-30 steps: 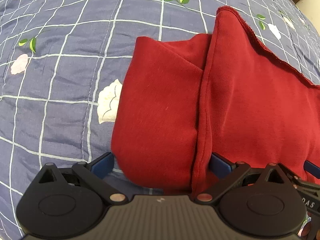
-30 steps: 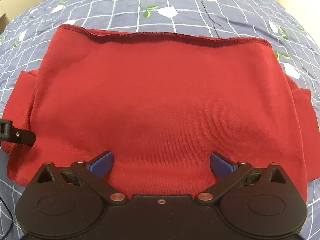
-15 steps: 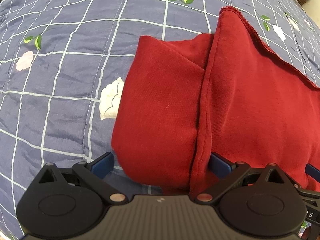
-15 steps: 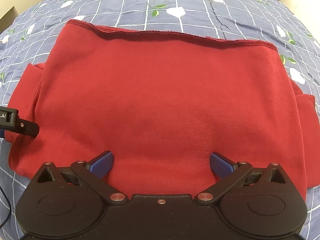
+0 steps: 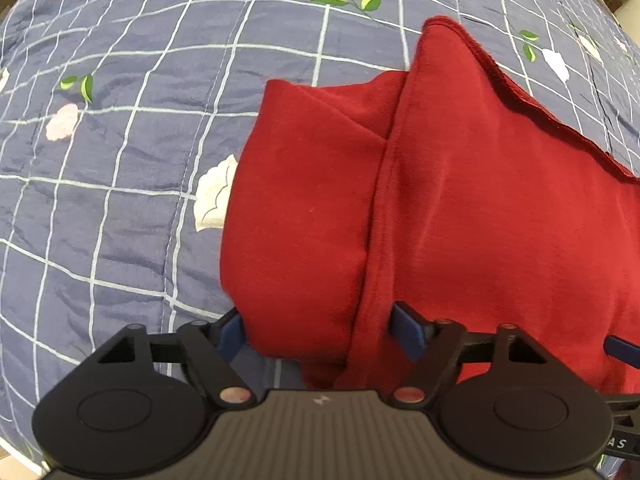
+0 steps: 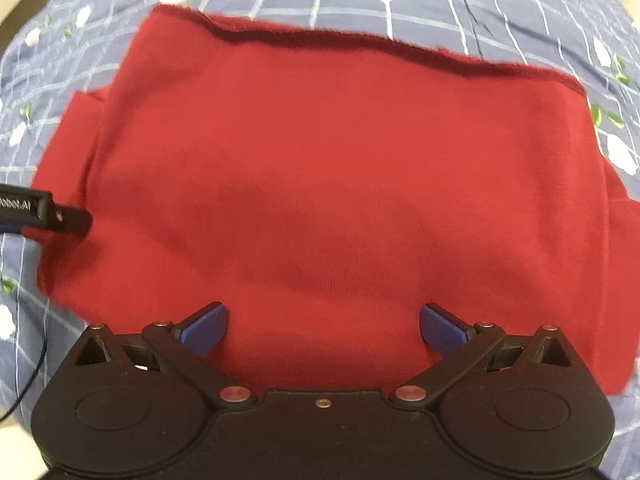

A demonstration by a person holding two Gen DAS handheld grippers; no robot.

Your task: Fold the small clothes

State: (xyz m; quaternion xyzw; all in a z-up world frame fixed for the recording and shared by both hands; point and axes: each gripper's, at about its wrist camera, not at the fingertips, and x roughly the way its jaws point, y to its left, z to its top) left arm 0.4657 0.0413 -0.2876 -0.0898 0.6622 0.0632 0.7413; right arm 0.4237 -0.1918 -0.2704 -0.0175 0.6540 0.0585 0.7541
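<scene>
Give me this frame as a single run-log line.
stage: mid-fold | red garment flat on quilt | left gripper open at sleeve edge | right gripper open over near hem | nothing grasped

1. The red garment (image 5: 500, 208) runs off the right edge of the left wrist view, so its far side is unseen there.
2. The garment's near hem is hidden behind the right gripper (image 6: 322, 326).
3. The quilt (image 6: 520, 20) beyond the garment is blurred; its flowers are indistinct.
4. The left gripper (image 6: 44, 212), beside the garment's left sleeve, is cut off by the frame edge.
</scene>
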